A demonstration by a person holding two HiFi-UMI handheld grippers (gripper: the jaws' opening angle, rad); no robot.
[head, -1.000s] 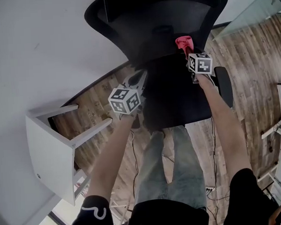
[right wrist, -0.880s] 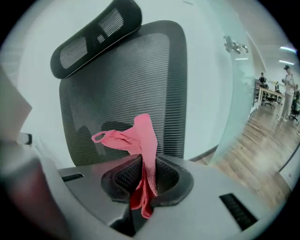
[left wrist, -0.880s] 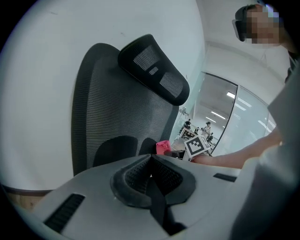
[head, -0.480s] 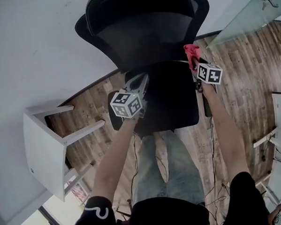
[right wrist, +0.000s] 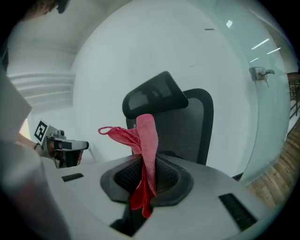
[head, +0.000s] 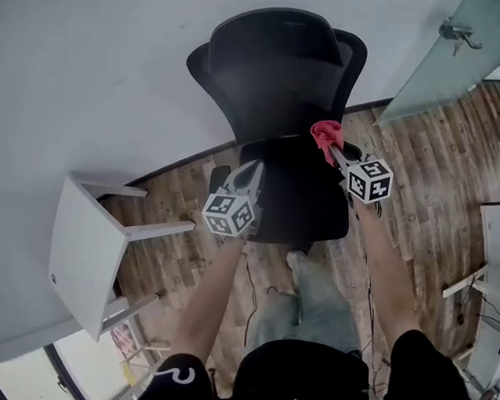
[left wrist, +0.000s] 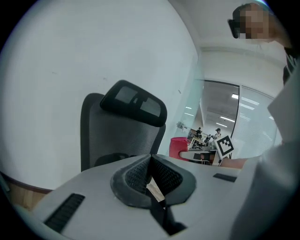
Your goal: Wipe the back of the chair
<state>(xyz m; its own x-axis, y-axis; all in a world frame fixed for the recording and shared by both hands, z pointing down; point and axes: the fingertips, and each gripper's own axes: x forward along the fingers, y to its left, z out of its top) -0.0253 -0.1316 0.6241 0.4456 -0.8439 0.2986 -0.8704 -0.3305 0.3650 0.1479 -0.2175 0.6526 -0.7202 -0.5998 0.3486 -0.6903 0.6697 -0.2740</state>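
White table [head: 77, 254], far left: tilted in the head view, its lower end cut off by the frame edge.

Sleeve [head: 169, 379]: dark, with a white mark too small to read.

Left gripper [head: 250, 166]: jaws closed together and holding nothing, as its own view showed [left wrist: 151, 174]. It was held over the seat's left edge. Its marker cube carried black-and-white squares, no letters.

Chair [head: 281, 76]: black, mesh back with a headrest [left wrist: 133, 103], set against the white wall. The base was hidden under the seat and the rear face of the back was out of sight.

Cloth [head: 326, 135]: red, clamped between the right gripper's [head: 332, 149] closed jaws, with its lower end tucked out of sight [right wrist: 146, 154]. It sat near the lower right edge of the chair back; whether it touched could not be told.

Glass panel [head: 444, 68], far right: metal handle, partly cut off.
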